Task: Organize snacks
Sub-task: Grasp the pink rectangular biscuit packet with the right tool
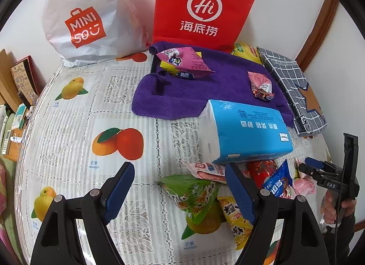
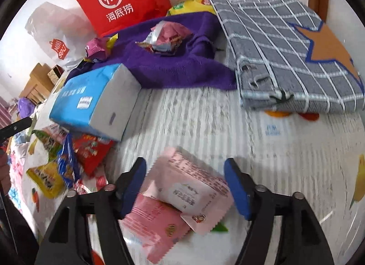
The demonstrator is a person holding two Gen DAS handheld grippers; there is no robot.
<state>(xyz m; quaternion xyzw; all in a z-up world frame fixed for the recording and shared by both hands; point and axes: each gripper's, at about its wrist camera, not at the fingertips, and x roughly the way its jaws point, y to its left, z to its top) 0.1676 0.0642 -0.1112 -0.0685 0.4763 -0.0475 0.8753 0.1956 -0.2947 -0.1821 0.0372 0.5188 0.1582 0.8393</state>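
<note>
Snacks: most lie in a loose heap at the near edge of the table (image 1: 68,109), under and beside the blue tissue pack (image 1: 246,132); among them a green packet (image 1: 194,194), a yellow packet (image 1: 237,217) and a red packet (image 1: 262,169).
Sorted so far: a pink-and-yellow snack bag (image 1: 182,61) and a crumpled pink wrapper (image 1: 262,84) rest on the purple towel (image 1: 187,96) at the far side, which looks like the collecting spot.
Pink packets: two pale pink packets (image 2: 189,185) lie overlapping on the cloth, apart from the heap to their left.
Right gripper (image 2: 184,182): spread, pads on either side of the upper pink packet without pressing it; probably either lining up a pick or just letting go.
Left gripper (image 1: 180,187): spread wide and empty, hovering above the green packet, likely waiting its turn.
Obstacle: the tissue pack sits on part of the heap, so packets under it may need freeing.
</note>
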